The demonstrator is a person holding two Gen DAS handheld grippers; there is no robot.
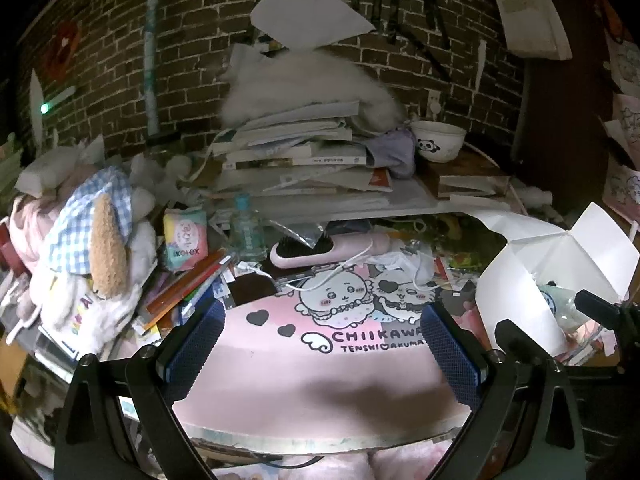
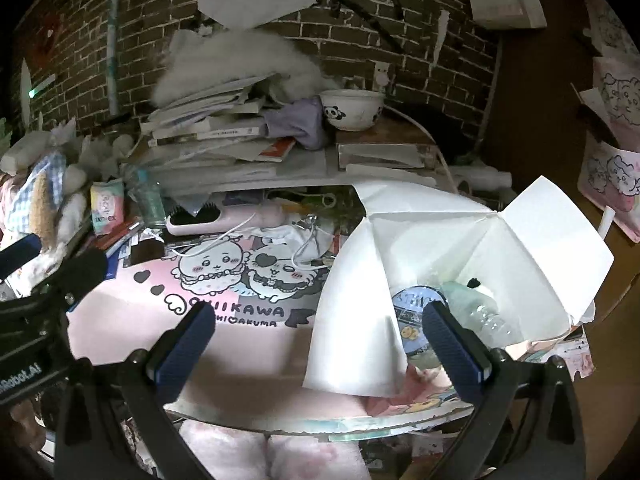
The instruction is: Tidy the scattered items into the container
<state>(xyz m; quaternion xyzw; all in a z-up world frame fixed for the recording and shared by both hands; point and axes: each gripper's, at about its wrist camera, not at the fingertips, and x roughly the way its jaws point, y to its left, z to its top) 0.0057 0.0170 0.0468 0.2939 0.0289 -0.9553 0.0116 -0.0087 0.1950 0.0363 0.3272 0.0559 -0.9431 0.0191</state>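
Both claws are wide open and hold nothing — the left claw (image 1: 320, 344) over the pink mat (image 1: 280, 360), the right claw (image 2: 320, 344) by the white box (image 2: 460, 240) near the worktop's right edge, a bottle (image 2: 480, 316) inside.

The pink cartoon-printed mat (image 1: 280, 344) on the tabletop carried the words "CHIIKAWA" and, beneath, "TENSHI AKUMA". The small pastel soft packet (image 1: 185, 239) beside the clear bottle bore the brand "Kotex". In the right wrist view, the black body of the left claw (image 2: 24, 368) showed white lettering ending "Robot.AI". Print on the stacked book spines (image 1: 296, 159) was too small to read.
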